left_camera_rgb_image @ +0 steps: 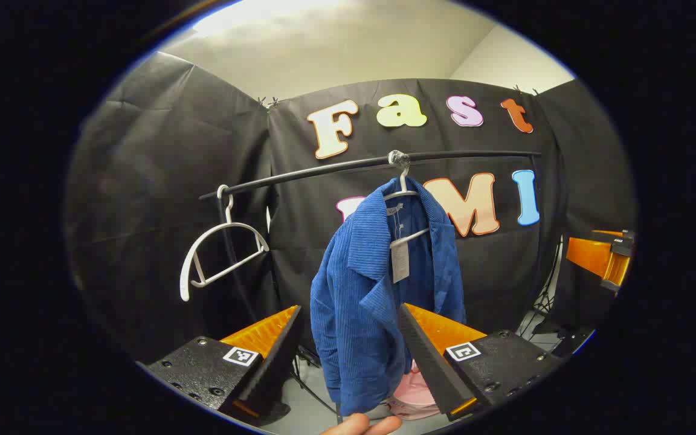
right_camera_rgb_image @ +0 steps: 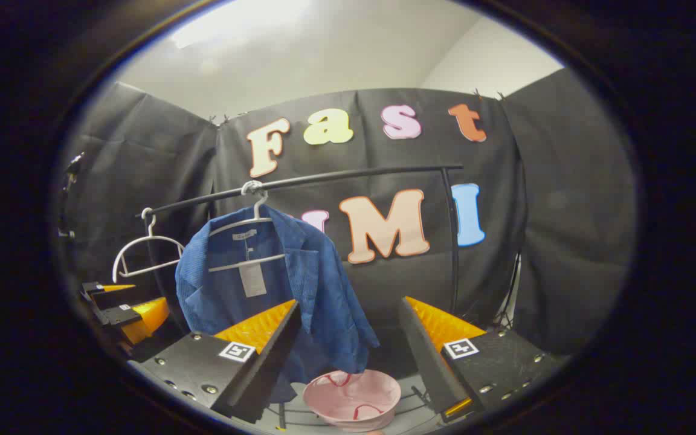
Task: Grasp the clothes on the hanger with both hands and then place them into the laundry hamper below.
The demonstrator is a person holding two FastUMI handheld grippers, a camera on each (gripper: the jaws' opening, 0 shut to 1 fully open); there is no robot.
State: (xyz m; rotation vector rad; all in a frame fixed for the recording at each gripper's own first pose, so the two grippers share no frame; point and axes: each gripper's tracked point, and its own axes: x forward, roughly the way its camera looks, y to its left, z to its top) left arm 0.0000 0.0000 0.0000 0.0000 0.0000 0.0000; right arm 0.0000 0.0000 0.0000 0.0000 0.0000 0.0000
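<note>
A blue corduroy jacket [left_camera_rgb_image: 372, 290] [right_camera_rgb_image: 275, 284] hangs on a white hanger [left_camera_rgb_image: 405, 193] [right_camera_rgb_image: 251, 226] from the black rail [left_camera_rgb_image: 336, 168] [right_camera_rgb_image: 336, 176]. Under it sits a pink laundry hamper [right_camera_rgb_image: 353, 399] [left_camera_rgb_image: 414, 396]. My left gripper [left_camera_rgb_image: 348, 356] stands open in front of the jacket's lower half, not touching it. My right gripper [right_camera_rgb_image: 348, 356] is open too, to the right of the jacket and above the hamper. In the right gripper view the left gripper [right_camera_rgb_image: 124, 308] shows at the far left. In the left gripper view the right gripper [left_camera_rgb_image: 602, 257] shows at the far right.
An empty white hanger [left_camera_rgb_image: 221, 254] [right_camera_rgb_image: 142, 254] hangs at the rail's left end. The rail's upright post [right_camera_rgb_image: 452, 241] stands right of the jacket. Stand legs [left_camera_rgb_image: 541, 308] show low on the right. A fingertip [left_camera_rgb_image: 363, 425] shows at the bottom edge.
</note>
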